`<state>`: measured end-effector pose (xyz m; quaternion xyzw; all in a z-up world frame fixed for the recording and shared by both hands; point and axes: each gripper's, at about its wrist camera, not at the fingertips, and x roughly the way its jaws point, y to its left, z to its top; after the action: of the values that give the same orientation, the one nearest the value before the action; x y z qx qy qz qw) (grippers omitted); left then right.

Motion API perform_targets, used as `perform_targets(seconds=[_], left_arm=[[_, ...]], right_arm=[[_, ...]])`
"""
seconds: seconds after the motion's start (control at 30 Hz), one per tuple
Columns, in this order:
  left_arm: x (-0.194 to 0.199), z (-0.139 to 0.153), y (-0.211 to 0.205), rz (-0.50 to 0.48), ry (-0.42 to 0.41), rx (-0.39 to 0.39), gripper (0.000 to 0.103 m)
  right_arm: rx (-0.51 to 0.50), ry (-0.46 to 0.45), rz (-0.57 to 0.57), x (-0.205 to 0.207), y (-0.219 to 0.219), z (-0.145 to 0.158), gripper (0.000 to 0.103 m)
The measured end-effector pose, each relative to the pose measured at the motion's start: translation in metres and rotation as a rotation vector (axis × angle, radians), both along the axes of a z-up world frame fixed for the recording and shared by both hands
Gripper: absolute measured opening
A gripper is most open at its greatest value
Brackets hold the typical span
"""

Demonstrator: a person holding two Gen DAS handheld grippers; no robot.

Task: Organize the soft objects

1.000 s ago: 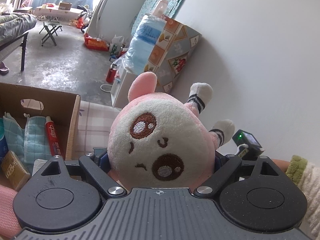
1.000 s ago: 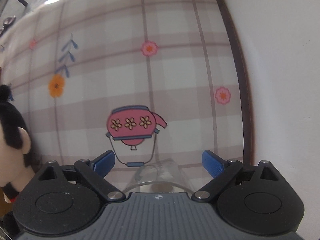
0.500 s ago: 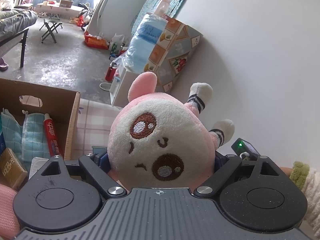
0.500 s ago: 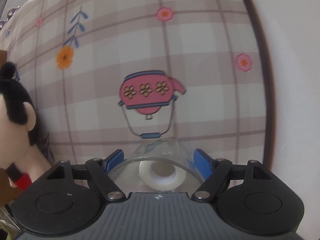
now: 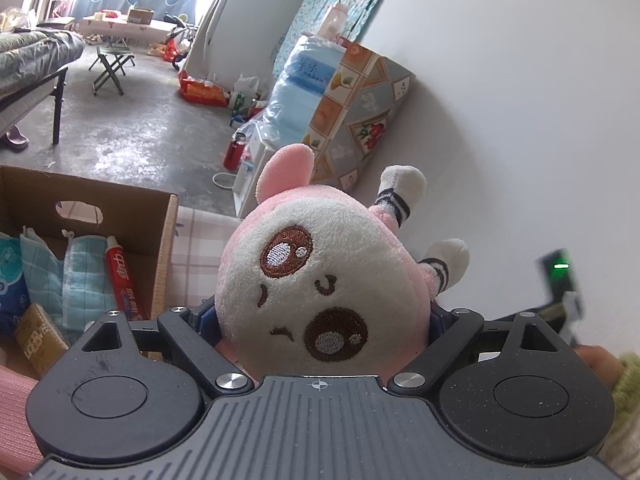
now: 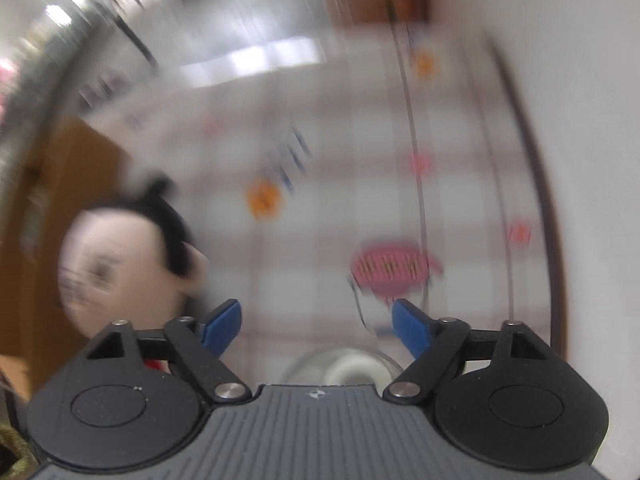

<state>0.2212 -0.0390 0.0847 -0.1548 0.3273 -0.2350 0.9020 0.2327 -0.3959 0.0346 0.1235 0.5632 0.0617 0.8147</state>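
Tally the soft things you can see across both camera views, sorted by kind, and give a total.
Plush toys: 2, the pink-and-white plush held in the left tongs and the black-haired doll on the tablecloth.
Blue checked cloths: 2, cloth and cloth, in the cardboard box.
Total: 4

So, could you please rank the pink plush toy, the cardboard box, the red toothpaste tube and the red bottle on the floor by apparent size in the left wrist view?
1. pink plush toy, nearest the camera
2. cardboard box, partly cut off
3. red toothpaste tube
4. red bottle, far off
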Motion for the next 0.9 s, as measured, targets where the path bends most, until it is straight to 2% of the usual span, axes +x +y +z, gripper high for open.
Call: perform_targets(seconds=[0.1, 0.2, 0.3, 0.33, 0.37, 0.5, 0.57, 0.7, 0.9], left_arm=[[0.003, 0.000, 0.000, 0.010, 0.004, 0.015, 0.090], [0.004, -0.001, -0.002, 0.013, 0.011, 0.029, 0.090], [0.004, -0.001, -0.006, 0.018, 0.014, 0.049, 0.090], [0.004, -0.002, -0.006, 0.021, 0.017, 0.054, 0.090], [0.004, -0.003, -0.007, 0.023, 0.023, 0.057, 0.090], [0.002, -0.005, -0.013, 0.021, 0.034, 0.063, 0.090], [0.001, -0.004, -0.016, 0.015, 0.028, 0.062, 0.090], [-0.002, -0.001, -0.019, 0.002, 0.019, 0.045, 0.090], [-0.012, 0.004, -0.014, -0.010, 0.002, 0.033, 0.090]], right_arm=[[0.052, -0.217, 0.011, -0.026, -0.012, 0.033, 0.093], [0.078, -0.334, -0.004, -0.070, -0.021, 0.042, 0.096], [0.049, -0.426, -0.008, -0.101, -0.025, 0.040, 0.093], [0.026, -0.440, -0.004, -0.102, -0.024, 0.035, 0.085], [-0.004, -0.447, 0.008, -0.108, -0.022, 0.035, 0.073], [-0.146, -0.414, 0.080, -0.105, -0.019, 0.024, 0.056], [-0.177, -0.377, 0.125, -0.095, -0.015, 0.016, 0.045], [-0.244, -0.351, 0.145, -0.090, -0.009, 0.007, 0.045], [-0.149, -0.432, 0.101, -0.122, -0.003, 0.019, 0.045]])
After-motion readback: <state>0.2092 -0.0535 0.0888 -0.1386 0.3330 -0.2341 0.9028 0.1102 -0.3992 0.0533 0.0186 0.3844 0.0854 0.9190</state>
